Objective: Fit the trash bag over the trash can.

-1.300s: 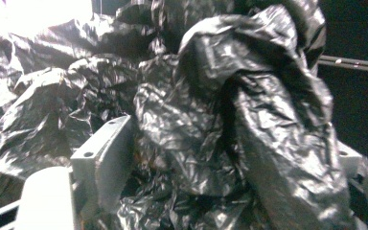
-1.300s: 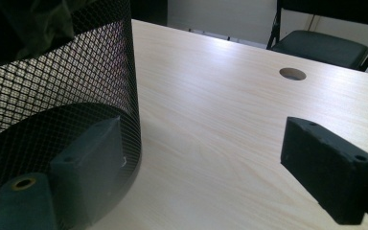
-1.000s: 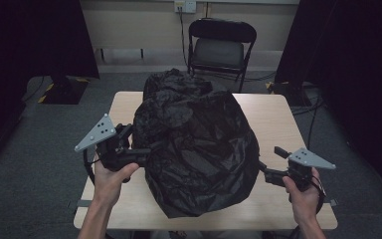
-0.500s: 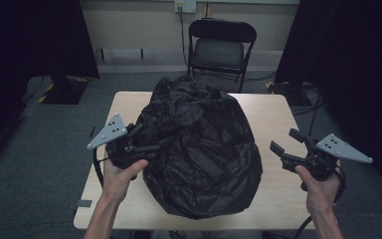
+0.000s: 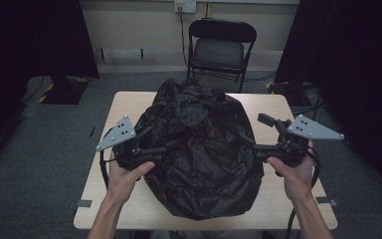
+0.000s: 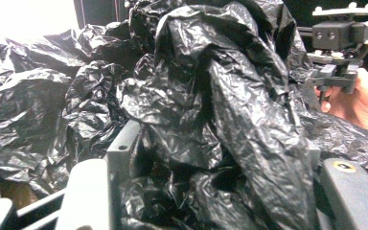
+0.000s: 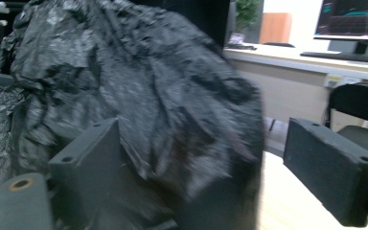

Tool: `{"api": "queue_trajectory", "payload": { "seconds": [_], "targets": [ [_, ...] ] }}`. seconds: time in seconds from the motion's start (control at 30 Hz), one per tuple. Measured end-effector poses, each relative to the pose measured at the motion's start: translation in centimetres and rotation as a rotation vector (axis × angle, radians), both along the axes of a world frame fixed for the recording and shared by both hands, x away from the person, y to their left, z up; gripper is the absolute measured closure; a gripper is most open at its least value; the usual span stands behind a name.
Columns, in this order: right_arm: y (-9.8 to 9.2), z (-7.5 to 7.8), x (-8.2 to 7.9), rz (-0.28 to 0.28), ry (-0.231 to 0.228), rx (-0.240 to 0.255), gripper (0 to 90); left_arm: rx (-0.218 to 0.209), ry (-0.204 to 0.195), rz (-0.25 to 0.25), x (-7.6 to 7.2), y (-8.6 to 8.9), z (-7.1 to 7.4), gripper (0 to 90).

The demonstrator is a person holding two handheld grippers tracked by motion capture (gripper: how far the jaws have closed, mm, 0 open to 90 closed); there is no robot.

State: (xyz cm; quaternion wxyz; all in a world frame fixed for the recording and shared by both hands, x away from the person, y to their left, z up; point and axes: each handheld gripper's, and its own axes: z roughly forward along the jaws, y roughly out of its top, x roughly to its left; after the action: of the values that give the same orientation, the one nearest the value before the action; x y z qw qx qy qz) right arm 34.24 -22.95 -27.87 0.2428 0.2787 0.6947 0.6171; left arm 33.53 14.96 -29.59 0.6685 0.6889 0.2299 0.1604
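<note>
A big crumpled black plastic bag (image 5: 199, 149) bulges over most of the light wooden table (image 5: 125, 107). My left gripper (image 5: 156, 140) is pushed into the bag's left side. Its jaws have just been closing, and a thick fold of the bag (image 6: 211, 96) is bunched between them in the left gripper view, touching both jaws of my left gripper (image 6: 225, 158). My right gripper (image 5: 257, 133) is at the bag's right side, raised off the table. Its jaws have just been opening. The bag (image 7: 148, 96) bulges into the gap of my right gripper (image 7: 206, 158), and the right pad (image 7: 326, 163) stands free of it.
A black folding chair (image 5: 221, 50) stands behind the table's far edge, with cables on the floor near it. Dark curtains hang at both sides. Bare strips of table remain along the left, right and near edges. A desk with a monitor (image 7: 354, 19) lies farther off.
My right gripper rose from the table's near right corner and came in against the bag's right side. The left gripper pressed a little deeper into the bag, gathering plastic.
</note>
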Motion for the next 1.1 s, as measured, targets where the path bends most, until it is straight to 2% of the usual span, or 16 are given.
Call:
{"api": "queue_trajectory", "payload": {
  "seconds": [0.17, 0.23, 0.33, 0.4, 0.47, 0.6, 0.8, 0.93, 1.0, 1.1],
  "targets": [
    [1.3, -0.4, 1.0, 0.064, 0.029, -0.018, 30.8, 0.01, -0.002, -0.008, -0.1, 0.1, -0.1, 40.5],
    [1.6, -0.6, 1.2, 0.087, 0.04, -0.039, 48.0, 0.008, -0.003, -0.007, -0.1, 0.1, -0.1, 40.5],
    [1.6, -0.9, 1.3, 0.116, 0.037, -0.032, 74.9, -0.001, -0.005, -0.007, -0.2, 0.1, -0.1, 38.0],
    [1.4, -1.1, 1.3, 0.109, 0.041, -0.035, 85.5, -0.006, -0.007, 0.0, -0.3, 0.3, 0.0, 32.3],
    [1.1, -1.3, 1.2, 0.081, 0.039, -0.053, 90.0, -0.011, -0.01, 0.002, -0.4, 0.5, 0.1, 27.1],
    [0.2, -1.4, 0.8, 0.044, 0.021, -0.049, 90.0, -0.022, -0.009, 0.013, -0.6, 1.1, 0.4, 21.0],
    [-1.0, -1.4, 0.2, -0.037, -0.003, -0.055, 90.0, -0.02, -0.022, -0.005, -1.2, 1.7, 0.9, 17.6],
    [-2.4, -2.0, 0.2, -0.086, 0.009, -0.049, 90.0, -0.03, -0.017, -0.024, -1.5, 2.0, 1.1, 17.5],
    [-2.7, -2.3, 0.3, -0.102, 0.02, -0.058, 90.0, -0.007, -0.021, -0.036, -1.7, 2.2, 1.3, 17.1],
    [-3.4, -3.2, 0.6, -0.129, 0.04, -0.072, 90.0, -0.005, -0.028, -0.045, -1.9, 2.7, 1.4, 16.6]
  ]
}}
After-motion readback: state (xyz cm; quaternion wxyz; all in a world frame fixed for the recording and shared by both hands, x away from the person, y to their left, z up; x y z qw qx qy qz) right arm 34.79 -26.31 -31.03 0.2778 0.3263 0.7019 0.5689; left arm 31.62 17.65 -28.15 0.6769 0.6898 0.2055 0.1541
